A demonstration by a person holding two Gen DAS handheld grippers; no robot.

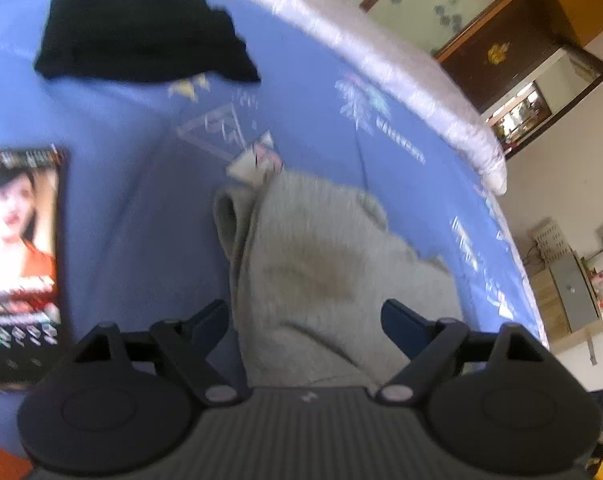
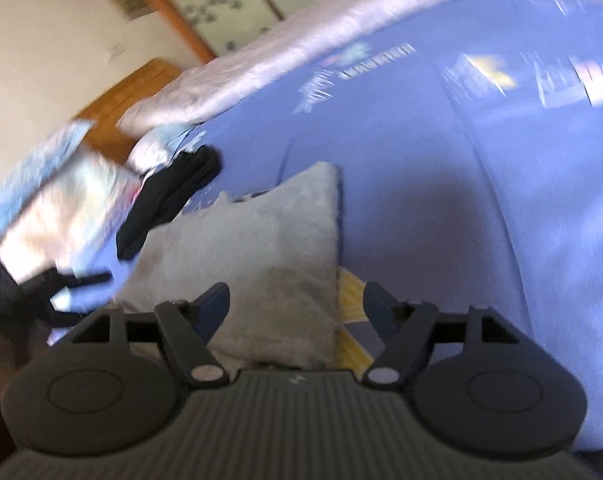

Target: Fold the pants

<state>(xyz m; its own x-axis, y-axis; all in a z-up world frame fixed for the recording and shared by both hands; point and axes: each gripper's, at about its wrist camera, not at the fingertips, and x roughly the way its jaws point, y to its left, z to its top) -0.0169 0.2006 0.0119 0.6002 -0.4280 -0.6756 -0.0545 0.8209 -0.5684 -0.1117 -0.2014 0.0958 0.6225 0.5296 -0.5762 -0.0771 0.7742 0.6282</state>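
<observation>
Grey pants lie bunched and partly folded on the blue bed sheet, with a brownish stain near the middle. My left gripper is open just above their near part, holding nothing. In the right wrist view the same grey pants lie as a flat folded shape. My right gripper is open over their near right edge, empty. The left gripper shows blurred at the left edge of the right wrist view.
A black garment lies further up the bed and also shows in the right wrist view. A phone with a lit screen lies left of the pants. A pale quilt runs along the bed's far edge. Cabinets stand beyond.
</observation>
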